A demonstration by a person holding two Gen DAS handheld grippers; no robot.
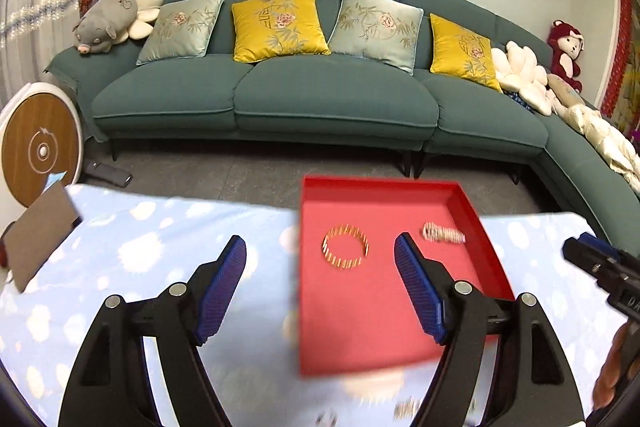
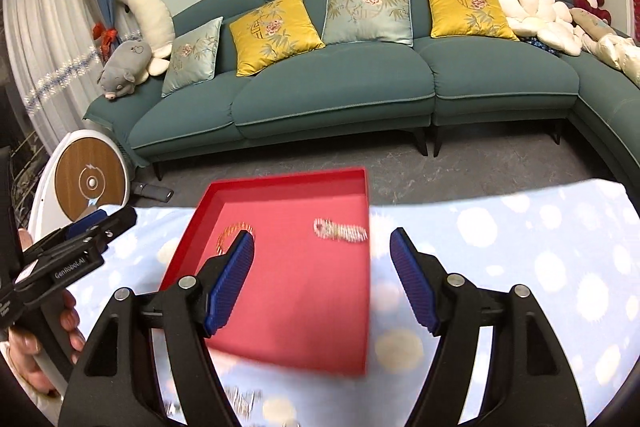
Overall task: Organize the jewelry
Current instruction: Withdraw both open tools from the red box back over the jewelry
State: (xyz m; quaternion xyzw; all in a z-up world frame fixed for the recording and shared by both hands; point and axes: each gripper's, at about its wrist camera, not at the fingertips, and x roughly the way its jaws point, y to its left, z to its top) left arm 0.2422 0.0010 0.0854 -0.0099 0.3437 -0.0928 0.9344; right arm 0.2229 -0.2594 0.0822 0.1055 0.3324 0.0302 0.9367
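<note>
- Left claw (image 1: pixel 320 253) is spread wide with nothing between its blue pads, hovering over the bench (image 1: pixel 160 227)
- Right claw (image 2: pixel 322 247) likewise gapes, empty
- Red tray (image 1: pixel 400 327) lies on the cloud-print cloth
- Gold bracelet (image 1: pixel 346 247) and silver bracelet (image 1: pixel 444 233) lie apart inside the tray
- More jewelry (image 1: pixel 404 409) lies blurred on the cloth just before the tray

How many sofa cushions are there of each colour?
Yellow cushions: 2
Pale blue cushions: 2
Total: 4
</note>
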